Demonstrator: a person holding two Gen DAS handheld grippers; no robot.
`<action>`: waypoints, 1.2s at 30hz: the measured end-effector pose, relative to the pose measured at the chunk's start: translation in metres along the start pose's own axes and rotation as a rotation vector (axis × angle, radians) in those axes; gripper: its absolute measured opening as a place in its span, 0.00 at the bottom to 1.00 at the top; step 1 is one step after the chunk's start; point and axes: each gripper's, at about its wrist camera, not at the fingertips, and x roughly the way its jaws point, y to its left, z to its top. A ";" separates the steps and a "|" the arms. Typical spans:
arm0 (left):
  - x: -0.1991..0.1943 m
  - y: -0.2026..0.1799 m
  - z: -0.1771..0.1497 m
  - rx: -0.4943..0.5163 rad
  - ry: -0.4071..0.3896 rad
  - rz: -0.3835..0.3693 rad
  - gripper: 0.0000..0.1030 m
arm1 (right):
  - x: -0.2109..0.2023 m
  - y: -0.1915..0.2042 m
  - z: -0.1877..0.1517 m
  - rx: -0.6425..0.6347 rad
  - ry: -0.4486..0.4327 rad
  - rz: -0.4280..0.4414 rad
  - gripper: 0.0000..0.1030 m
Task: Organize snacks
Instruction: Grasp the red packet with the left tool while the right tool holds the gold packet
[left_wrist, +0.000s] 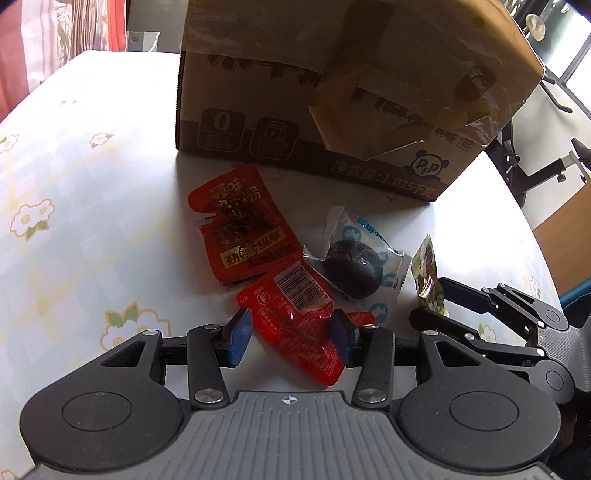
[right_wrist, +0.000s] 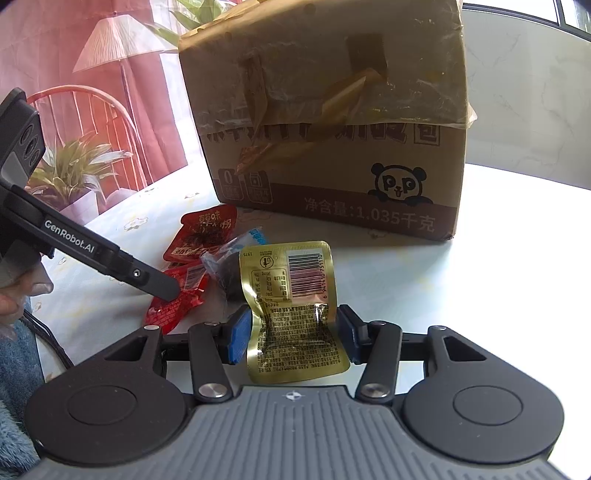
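My left gripper (left_wrist: 291, 338) has its blue pads on both sides of a red snack packet (left_wrist: 295, 325) with a barcode, touching its edges on the table. A second red packet (left_wrist: 243, 232) lies beyond it, and a clear-wrapped dark round snack (left_wrist: 354, 269) lies to the right. My right gripper (right_wrist: 293, 334) is shut on a gold snack packet (right_wrist: 291, 310), which bends upward between the pads; it also shows in the left wrist view (left_wrist: 428, 277). The red packets (right_wrist: 177, 299) lie to its left.
A taped cardboard box (left_wrist: 332, 92) with a panda logo stands behind the snacks; it also shows in the right wrist view (right_wrist: 332, 122). The table has a floral cloth (left_wrist: 74, 184). A red chair (right_wrist: 92, 110) and a potted plant (right_wrist: 74, 166) stand beyond the table's left edge.
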 end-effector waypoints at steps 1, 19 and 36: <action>0.002 -0.003 0.002 0.007 -0.004 0.005 0.48 | 0.000 0.000 0.000 0.000 0.000 0.000 0.50; 0.027 -0.015 0.028 0.025 -0.065 0.075 0.56 | 0.001 -0.002 0.000 0.004 0.000 0.007 0.50; 0.004 -0.015 -0.010 0.247 -0.056 0.167 0.62 | 0.000 -0.003 -0.001 0.014 -0.004 0.010 0.50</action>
